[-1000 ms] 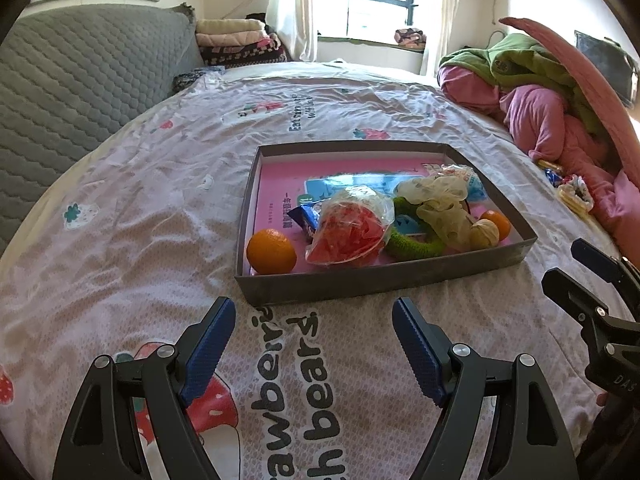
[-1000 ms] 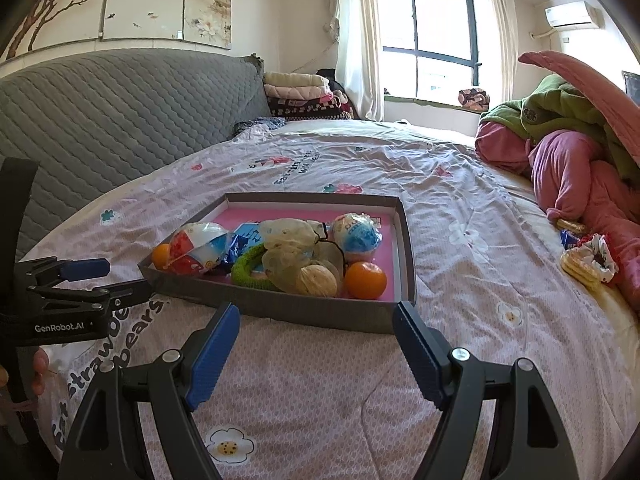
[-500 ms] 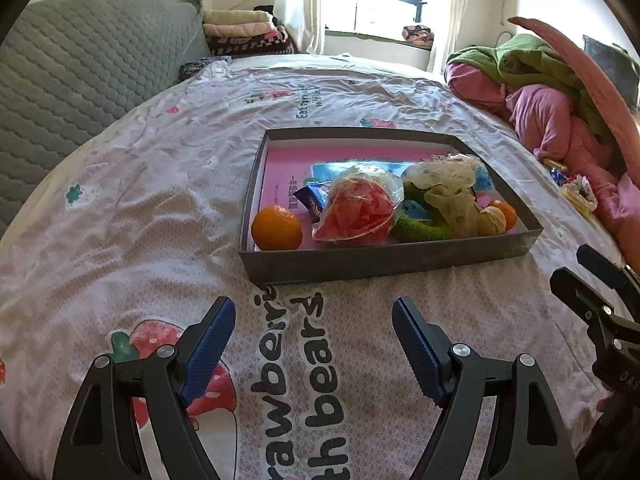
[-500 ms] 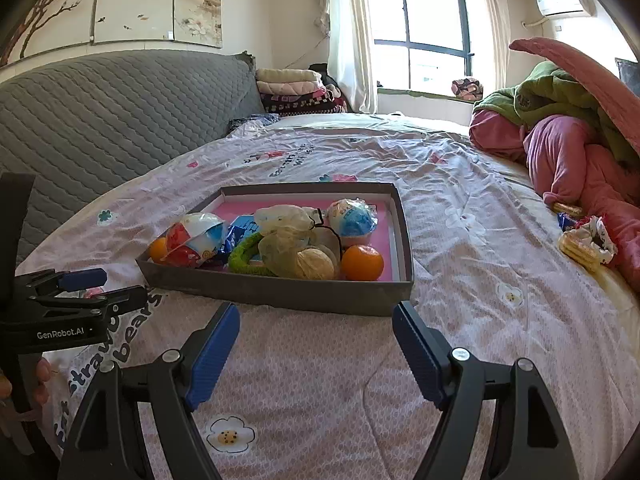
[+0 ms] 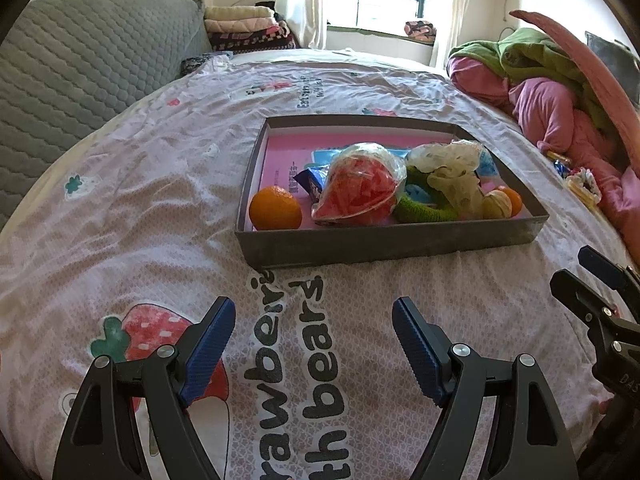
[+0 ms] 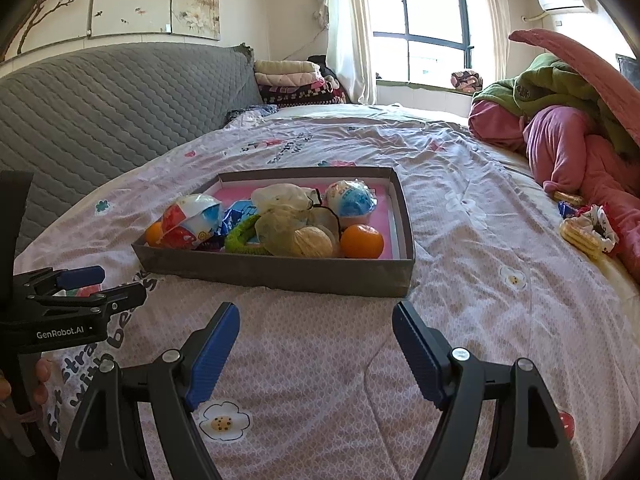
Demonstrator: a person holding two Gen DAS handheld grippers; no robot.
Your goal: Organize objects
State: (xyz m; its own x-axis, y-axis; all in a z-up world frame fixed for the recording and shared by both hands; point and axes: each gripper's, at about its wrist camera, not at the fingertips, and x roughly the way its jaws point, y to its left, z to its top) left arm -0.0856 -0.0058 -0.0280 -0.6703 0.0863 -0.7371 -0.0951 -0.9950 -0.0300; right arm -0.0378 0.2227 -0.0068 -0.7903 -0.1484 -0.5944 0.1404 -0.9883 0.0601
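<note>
Two black grippers with ribbed blue pads hover over a pink printed bedsheet [image 5: 160,184], both with fingers spread wide and empty: the left gripper [image 5: 312,344] and the right gripper [image 6: 316,344]. Just beyond them sits a shallow grey cardboard tray [image 5: 384,246] holding a smooth orange [image 5: 275,213], a crinkly red plastic bag [image 5: 356,190], a green knitted ring [image 5: 420,210] and a walnut [image 6: 314,242].
</note>
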